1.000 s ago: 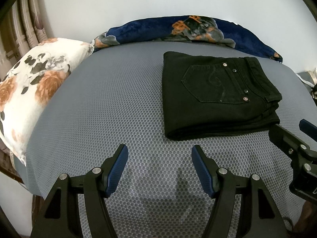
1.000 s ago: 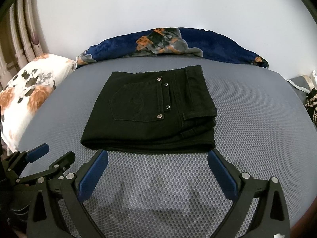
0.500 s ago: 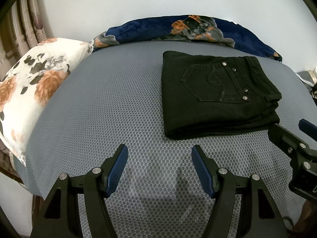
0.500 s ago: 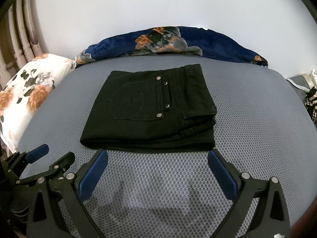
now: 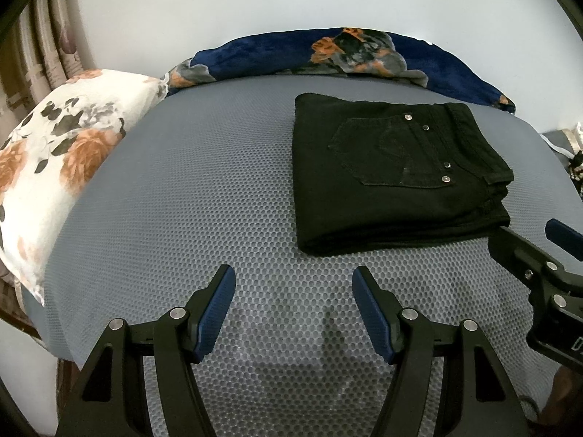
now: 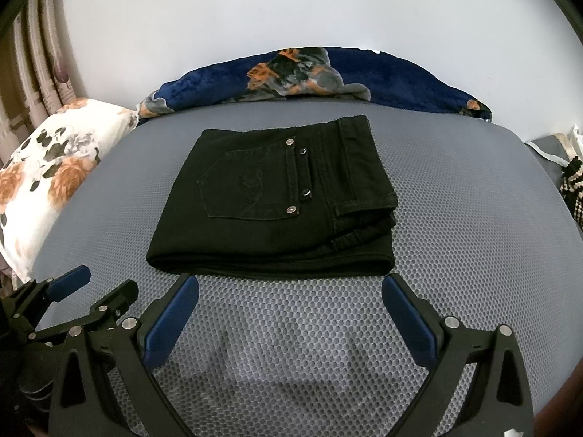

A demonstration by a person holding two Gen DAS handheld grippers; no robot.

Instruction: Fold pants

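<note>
Your left black two-finger gripper with blue ribbed pads [image 5: 293,278] points forward and down, its jaws apart with nothing between them and its pads clear of everything. Your right black two-finger gripper with blue ribbed pads [image 6: 291,286] sits just beside it at the same downward slant, its jaws spread wider and likewise empty. Each gripper shows at the edge of the other's view.

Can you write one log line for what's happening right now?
black pants: folded, on grey mat | left claw: open, empty | right claw: open, empty
</note>
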